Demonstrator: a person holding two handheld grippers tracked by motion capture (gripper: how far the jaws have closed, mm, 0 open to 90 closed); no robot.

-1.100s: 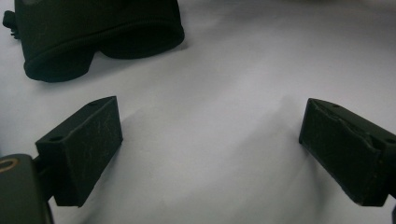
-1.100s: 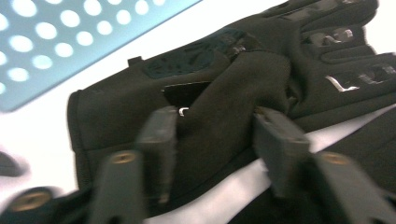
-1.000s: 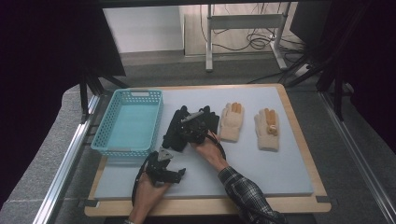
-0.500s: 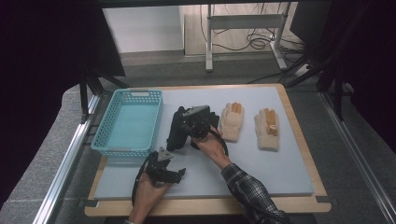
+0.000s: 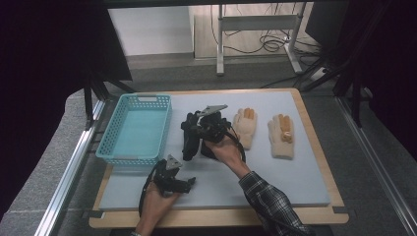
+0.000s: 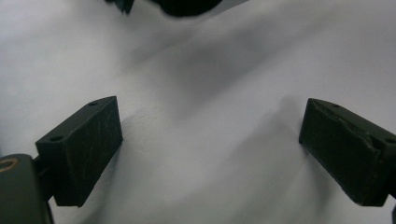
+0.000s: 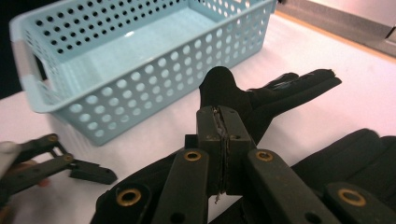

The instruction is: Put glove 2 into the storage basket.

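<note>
Leftmost on the mat sits the basket, a pale blue tray with perforated walls, nothing inside it, its long side running away from the person. Just in front of its near right corner the left gripper lies low over the mat, held in the left hand; in the left gripper view its two black jaws stand wide apart with only bare grey mat between them (a dark shape sits at the top edge of that view, too cut off to tell what it is).

Next, right of the basket, comes the black glove, hanging off the mat from the right gripper. In the right gripper view the jaws are pressed together on a fold of that glove, near its cuff, with its fingers pointing up and right toward the far part of the mat; the basket wall stands just beyond, apart from the glove. A second black glove lies on the mat below and to the right of the jaws in that view. The right hand grips the tool from behind, its checked sleeve reaching in from the bottom edge.

Further right, two cream gloves lie flat, palms down, fingers away from the person: the nearer one just beside the right hand, the other a little apart, both with orange fingertips
</note>
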